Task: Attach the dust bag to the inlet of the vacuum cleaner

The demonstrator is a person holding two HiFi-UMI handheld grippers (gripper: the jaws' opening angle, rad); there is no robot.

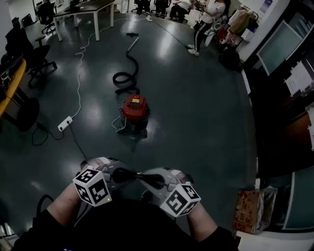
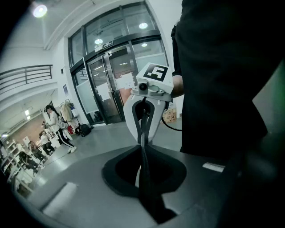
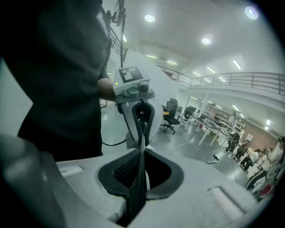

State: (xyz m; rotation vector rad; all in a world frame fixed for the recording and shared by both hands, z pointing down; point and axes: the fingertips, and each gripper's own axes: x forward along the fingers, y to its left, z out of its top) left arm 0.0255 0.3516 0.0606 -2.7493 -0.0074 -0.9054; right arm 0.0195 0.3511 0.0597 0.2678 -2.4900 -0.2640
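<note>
Left tongs (image 1: 125, 175) and right tongs (image 1: 153, 180) pinched shut, empty (tips facing). Red-lidded round canister vacuum (image 1: 134, 113) sits well ahead of them. With nothing held, I risk arriving bagless.

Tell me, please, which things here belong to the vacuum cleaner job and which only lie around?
For the job:
- vacuum cleaner
- hose
- left gripper and right gripper, both shut, holding nothing
No dust bag is in view.

Just lying about:
- office chair
- desk
- black bag
</note>
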